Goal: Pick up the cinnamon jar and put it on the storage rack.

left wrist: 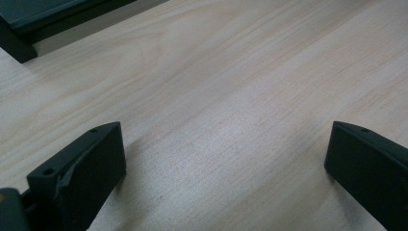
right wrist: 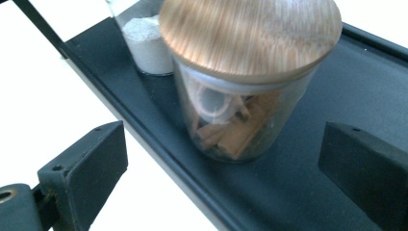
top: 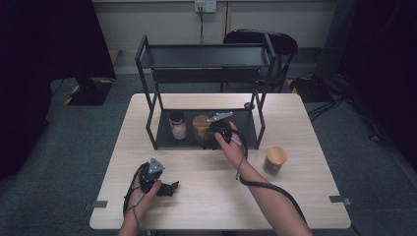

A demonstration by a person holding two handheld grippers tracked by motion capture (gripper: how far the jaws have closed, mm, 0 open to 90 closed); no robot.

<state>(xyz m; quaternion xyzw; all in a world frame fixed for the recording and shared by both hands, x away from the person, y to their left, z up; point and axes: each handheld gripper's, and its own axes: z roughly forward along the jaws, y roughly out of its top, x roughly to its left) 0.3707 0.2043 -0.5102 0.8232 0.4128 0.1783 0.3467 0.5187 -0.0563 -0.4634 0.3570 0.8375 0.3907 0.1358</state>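
Note:
A glass jar with a wooden lid (right wrist: 240,130), holding brown sticks, stands on the lower tier (right wrist: 337,86) of a black shelf. My right gripper (right wrist: 223,144) is open, with the jar just ahead of its jaws and clear of both pads. In the high view this jar (top: 200,127) sits beside a jar of white powder (top: 177,127), with the right gripper (top: 211,141) at its front. My left gripper (top: 169,188) rests open near the table's front left, nothing between its jaws. In the left gripper view the left gripper (left wrist: 226,149) lies over bare wood.
The black two-tier shelf (top: 204,56) stands at the back of the light wooden table (top: 206,196). A third wooden-lidded jar (top: 275,160) stands on the table to the right of the shelf. The white-powder jar (right wrist: 146,45) is behind the brown one. A shelf foot (left wrist: 19,45) shows far left.

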